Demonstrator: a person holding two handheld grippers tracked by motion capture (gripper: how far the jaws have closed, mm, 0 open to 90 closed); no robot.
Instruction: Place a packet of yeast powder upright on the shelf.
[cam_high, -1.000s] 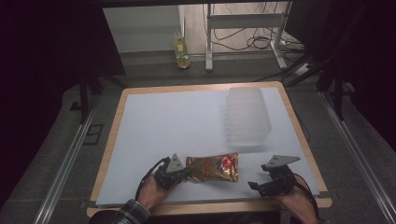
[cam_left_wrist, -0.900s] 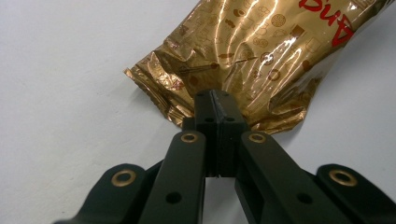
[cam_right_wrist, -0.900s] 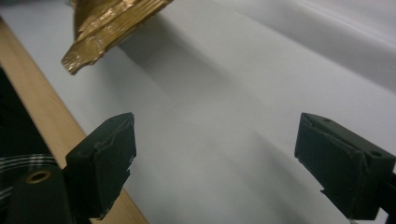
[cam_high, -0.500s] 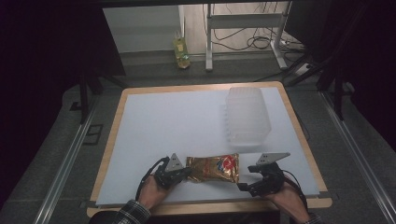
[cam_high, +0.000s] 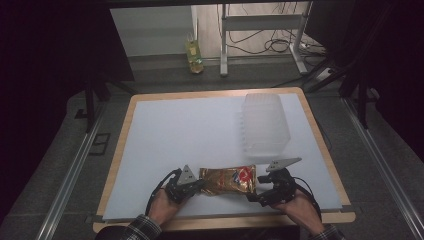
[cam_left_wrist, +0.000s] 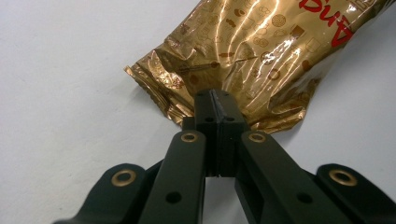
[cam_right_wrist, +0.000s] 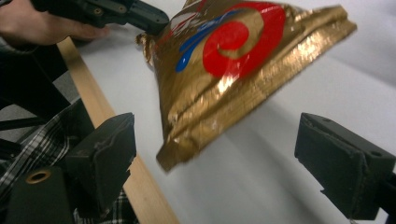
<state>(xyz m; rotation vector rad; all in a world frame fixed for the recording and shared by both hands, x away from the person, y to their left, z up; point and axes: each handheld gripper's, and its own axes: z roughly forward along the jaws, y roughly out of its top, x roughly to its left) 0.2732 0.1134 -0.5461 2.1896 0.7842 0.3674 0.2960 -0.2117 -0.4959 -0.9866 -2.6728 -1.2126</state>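
Closing in, the right gripper (cam_high: 257, 192) gapes at the gold snack bag (cam_high: 228, 180); the left gripper (cam_high: 196, 186) clamps its far seal, so next comes pinching this end.

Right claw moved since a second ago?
Yes. The right claw slid left along the table's front edge, closing on the gold snack bag; it now sits below the clear container.

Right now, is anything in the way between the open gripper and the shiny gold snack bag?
Nothing visible blocks it. The right gripper is open, and the free end of the gold snack bag hangs just ahead of the gap between its fingers, with bare white table below. The left gripper pinches the bag's other end.
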